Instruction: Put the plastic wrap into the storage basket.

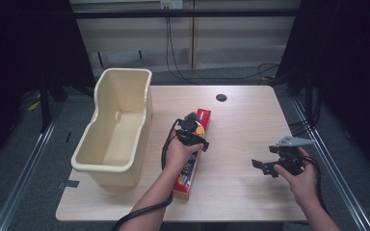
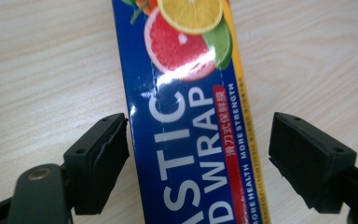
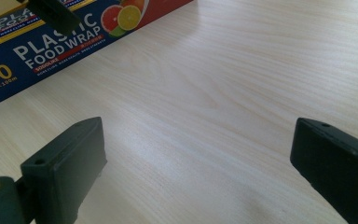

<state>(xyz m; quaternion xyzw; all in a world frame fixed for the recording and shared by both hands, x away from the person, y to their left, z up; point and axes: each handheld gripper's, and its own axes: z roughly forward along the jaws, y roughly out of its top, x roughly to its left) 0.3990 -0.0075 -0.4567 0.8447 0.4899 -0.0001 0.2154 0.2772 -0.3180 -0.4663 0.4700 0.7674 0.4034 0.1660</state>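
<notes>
Plastic wrap box [image 1: 192,155]: lies flat on the wooden table [image 1: 241,125], at the centre of the high view, just right of the cream bin [image 1: 118,126].
Left gripper [image 1: 191,135]: above the box, jaws apart on both sides of it; the left pad is at the box edge, the right pad is clear of it, so no grasp.
Right gripper [image 1: 265,166]: lower right of the high view, jaws spread wide over bare table, holding nothing.

Glossy printed cardboard on the plastic wrap box [image 2: 186,116]; pale matt wood-grain table [image 3: 242,93]; smooth cream plastic bin [image 1: 118,125]; matt black gripper pads [image 2: 100,161].
</notes>
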